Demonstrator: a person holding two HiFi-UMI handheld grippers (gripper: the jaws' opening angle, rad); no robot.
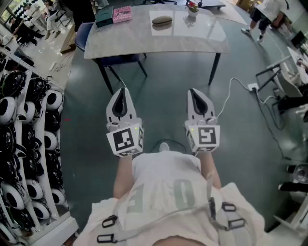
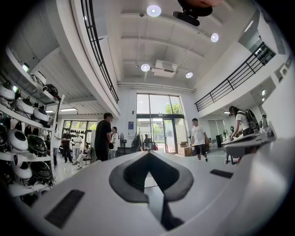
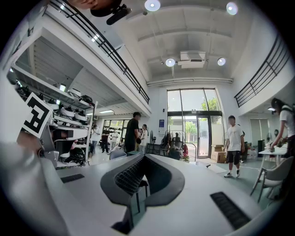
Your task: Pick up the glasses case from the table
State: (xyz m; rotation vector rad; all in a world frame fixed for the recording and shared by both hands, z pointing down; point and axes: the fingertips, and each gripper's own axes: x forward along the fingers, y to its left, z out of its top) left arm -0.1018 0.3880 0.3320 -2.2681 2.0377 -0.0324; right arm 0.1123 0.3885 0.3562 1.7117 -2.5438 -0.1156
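Observation:
The glasses case (image 1: 162, 20), a brown oval, lies on the far middle of the grey marble-topped table (image 1: 144, 41). Both grippers are held level over the floor, well short of the table's near edge. My left gripper (image 1: 123, 91) is shut with nothing in it, its jaws meeting in a point (image 2: 148, 154). The right gripper (image 1: 193, 91) is shut and empty too, with its ribbed pads closed together (image 3: 143, 156). Neither gripper view shows the case; both look across the hall above the table.
A pink book (image 1: 121, 14) and a dark box (image 1: 103, 18) lie on the table's left, with a small plant (image 1: 192, 7) at its back. A blue chair (image 1: 85, 33) stands at its left end. Helmet shelves (image 1: 29, 120) line the left. A cable and power strip (image 1: 252, 87) lie at right.

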